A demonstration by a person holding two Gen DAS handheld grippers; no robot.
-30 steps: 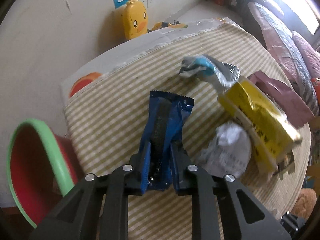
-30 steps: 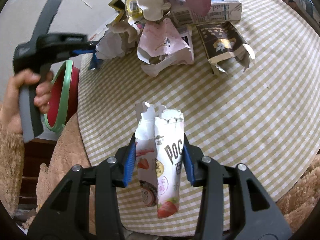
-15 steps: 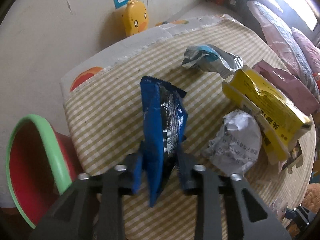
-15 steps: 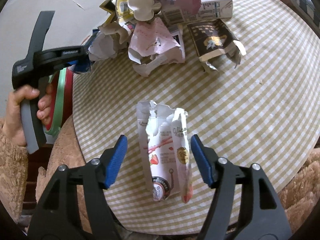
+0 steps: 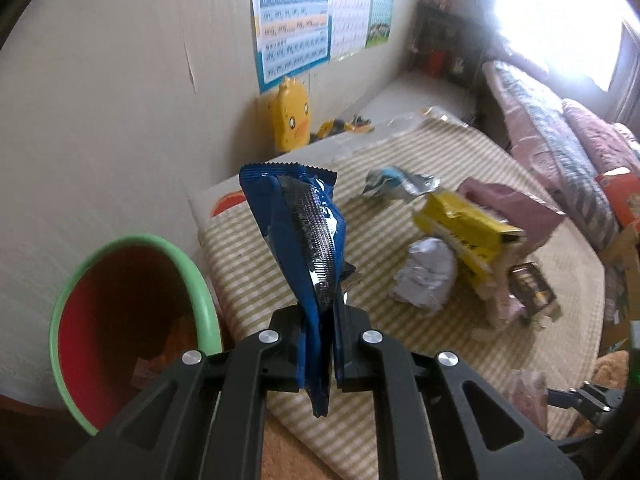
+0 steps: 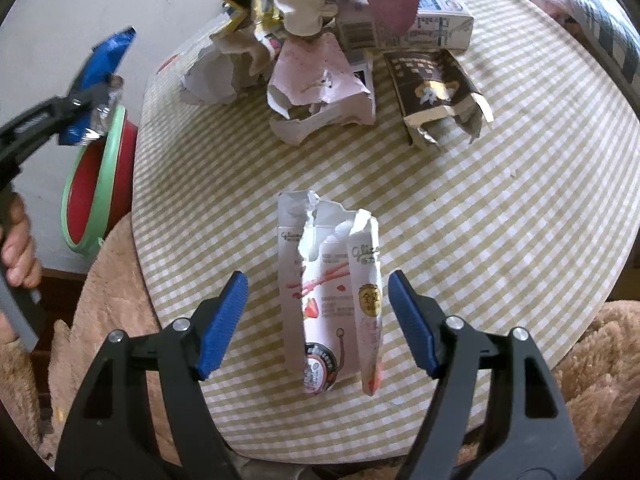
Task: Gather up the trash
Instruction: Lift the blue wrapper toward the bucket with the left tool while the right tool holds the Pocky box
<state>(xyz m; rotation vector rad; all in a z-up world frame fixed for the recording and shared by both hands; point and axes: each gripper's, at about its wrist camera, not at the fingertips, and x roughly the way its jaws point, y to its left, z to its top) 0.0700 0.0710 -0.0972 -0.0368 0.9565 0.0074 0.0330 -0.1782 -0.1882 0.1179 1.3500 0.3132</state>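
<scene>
Left gripper [image 5: 319, 354] clamped on blue wrapper [image 5: 304, 240], pinched near its lower end. Wrapper's long axis upright, crimped top edge leaning up and away toward wall, short tail hanging below the pads; silver lining showing along the torn side. Held off the checked tabletop [image 5: 256, 280], just right of red bin with green rim [image 5: 132, 320]. From right wrist view, same wrapper [image 6: 102, 68] seen at far left above bin [image 6: 100, 184], beyond tabletop edge. Right gripper [image 6: 318, 320] spread wide, pads either side of white snack pouch [image 6: 332, 300], touching neither. Pouch flat on tabletop [image 6: 500, 240], long axis running straight away from gripper, torn open end pointing far, bottom end near. Print on pouch: strawberries, pink sticks, round gold seal, script reading roughly "Glico" though small and not certain. Heap of torn cartons [image 6: 328, 68] at far side of tabletop; lettering there too small to read. Yellow box [image 5: 468, 228] and crumpled silver foil [image 5: 426, 280] lying right of wrapper. Yellow duck toy [image 5: 290, 120] against wall under chart poster [image 5: 294, 20], its text illegible.
</scene>
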